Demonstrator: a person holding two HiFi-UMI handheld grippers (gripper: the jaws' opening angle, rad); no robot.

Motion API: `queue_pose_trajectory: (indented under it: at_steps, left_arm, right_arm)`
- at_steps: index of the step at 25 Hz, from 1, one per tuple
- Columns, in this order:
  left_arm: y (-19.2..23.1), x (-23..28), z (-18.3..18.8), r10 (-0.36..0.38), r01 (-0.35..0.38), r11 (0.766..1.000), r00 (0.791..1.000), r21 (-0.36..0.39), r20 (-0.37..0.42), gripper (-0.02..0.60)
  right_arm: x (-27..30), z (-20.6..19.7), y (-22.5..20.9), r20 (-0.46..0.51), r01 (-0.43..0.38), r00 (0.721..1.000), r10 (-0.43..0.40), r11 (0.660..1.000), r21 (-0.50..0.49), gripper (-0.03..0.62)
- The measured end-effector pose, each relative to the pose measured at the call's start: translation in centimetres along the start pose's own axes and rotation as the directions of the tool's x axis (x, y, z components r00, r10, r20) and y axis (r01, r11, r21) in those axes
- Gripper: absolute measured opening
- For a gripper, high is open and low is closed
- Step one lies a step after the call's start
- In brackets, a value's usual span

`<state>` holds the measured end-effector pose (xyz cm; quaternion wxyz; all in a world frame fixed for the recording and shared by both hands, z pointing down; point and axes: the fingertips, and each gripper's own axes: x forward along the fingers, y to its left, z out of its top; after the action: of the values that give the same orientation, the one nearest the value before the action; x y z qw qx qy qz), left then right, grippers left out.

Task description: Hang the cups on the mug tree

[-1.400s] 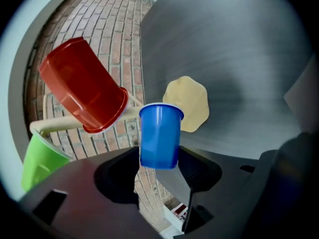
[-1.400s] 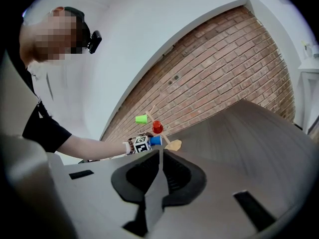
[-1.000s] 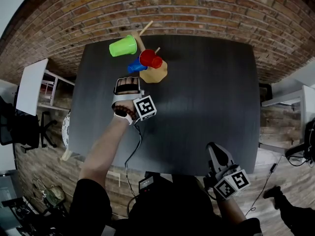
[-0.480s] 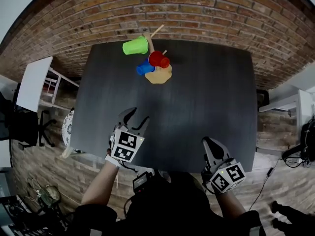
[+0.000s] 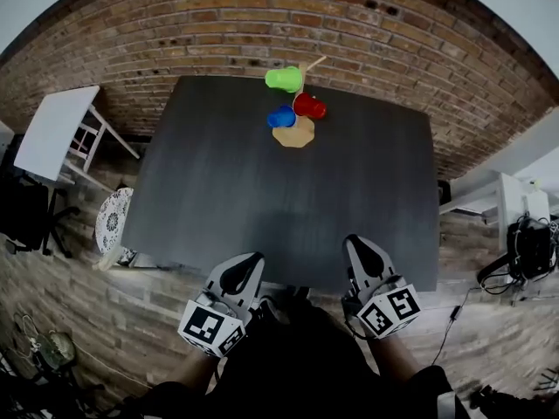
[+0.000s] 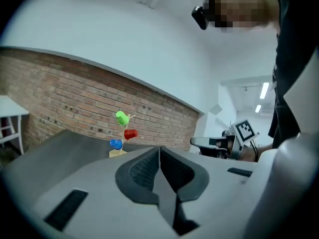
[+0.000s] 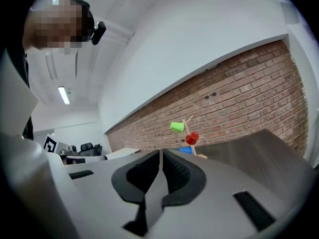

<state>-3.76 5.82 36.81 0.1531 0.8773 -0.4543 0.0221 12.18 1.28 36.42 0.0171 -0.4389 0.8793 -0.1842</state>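
A: What's around the work area?

B: Dark table (image 5: 262, 199) with a brick wall (image 5: 218, 24) behind its far edge. There's a white side table (image 5: 57, 129) to the left and a round patterned item (image 5: 112, 221) by the table's left edge, can't tell what it is. A black chair (image 5: 26, 216) sits further left, and a white desk (image 5: 515, 203) with cables is off to the right.

A: Anything between the grippers and the target?

B: Only bare tabletop.

A: Where are the cups?

B: All three are on the mug tree (image 5: 300, 103), which stands on its wooden base at the far edge. The green cup (image 5: 284, 78) is on top, the red cup (image 5: 308, 106) to the right and the blue cup (image 5: 281, 117) low on the left. One bare peg sticks out at the upper right.

A: Jaws?

B: The left gripper (image 5: 249, 262) has just closed. Its pads are together with nothing between them. The right gripper (image 5: 356, 247) also has its pads together and is empty.

A: Position relative to the tree?

B: Both sit side by side at the near edge, well apart from the tree and pointing roughly at it. In the left gripper view the tree shows small, above and left of the jaw line. In the right gripper view it's above and right.
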Motion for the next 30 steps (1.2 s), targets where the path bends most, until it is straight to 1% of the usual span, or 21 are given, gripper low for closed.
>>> queue_pose_trajectory:
  at_steps: [1,3,7,10,13,17,19,21,23,26,30]
  left_arm:
    - [-0.1,-1.3,0.0,0.005,-0.004,0.999,1.0,-0.035,0.02,0.025]
    - [-0.6,-3.3,0.0,0.007,-0.003,0.998,0.999,-0.066,0.049,0.025]
    - [-2.4,-5.1,0.6,-0.009,0.014,0.998,0.996,-0.062,0.084,0.025]
    - [-3.8,-5.2,1.1,-0.018,0.024,0.998,0.995,-0.059,0.095,0.025]
    - [-4.8,-4.7,1.5,-0.011,0.017,0.998,0.994,-0.064,0.107,0.025]
    - [-6.2,-3.3,1.8,0.004,0.006,0.995,0.994,-0.095,0.113,0.025]
    - [-7.7,-2.4,1.9,-0.003,0.011,0.997,0.995,-0.08,0.102,0.025]
    - [-9.2,-1.3,2.0,-0.008,0.013,0.998,0.996,-0.06,0.086,0.025]
    - [-10.3,-0.6,1.8,-0.007,0.011,0.998,0.997,-0.054,0.074,0.025]
    - [-11.0,0.3,1.6,0.001,0.003,0.998,0.998,-0.058,0.062,0.025]
    - [-11.5,1.6,1.5,0.015,-0.012,0.999,0.997,-0.047,0.071,0.025]
  right_arm:
    - [-0.5,-0.3,1.4,-0.001,-0.004,1.0,0.004,1.0,-0.002,0.044]
    - [-1.4,-0.9,3.7,-0.007,-0.013,1.0,0.013,1.0,-0.01,0.044]
    - [-3.4,-1.4,6.5,-0.002,-0.031,1.0,0.031,0.999,-0.03,0.044]
    - [-4.2,-1.1,7.0,0.022,-0.046,0.999,0.047,0.998,-0.031,0.044]
    - [-5.0,-0.3,6.7,0.04,-0.065,0.997,0.066,0.998,-0.019,0.044]
    - [-6.7,0.9,5.6,0.055,-0.079,0.995,0.081,0.996,-0.041,0.044]
    - [-7.6,1.3,4.5,0.068,-0.078,0.995,0.08,0.996,-0.033,0.044]
    - [-8.4,1.5,3.1,0.075,-0.074,0.994,0.074,0.997,-0.002,0.044]
    - [-9.1,1.5,1.8,0.068,-0.06,0.996,0.059,0.998,0.013,0.044]
    - [-9.7,1.4,0.4,0.059,-0.044,0.997,0.044,0.999,0.007,0.041]
    - [-9.7,2.2,-0.4,0.089,-0.078,0.993,0.081,0.996,-0.032,0.041]
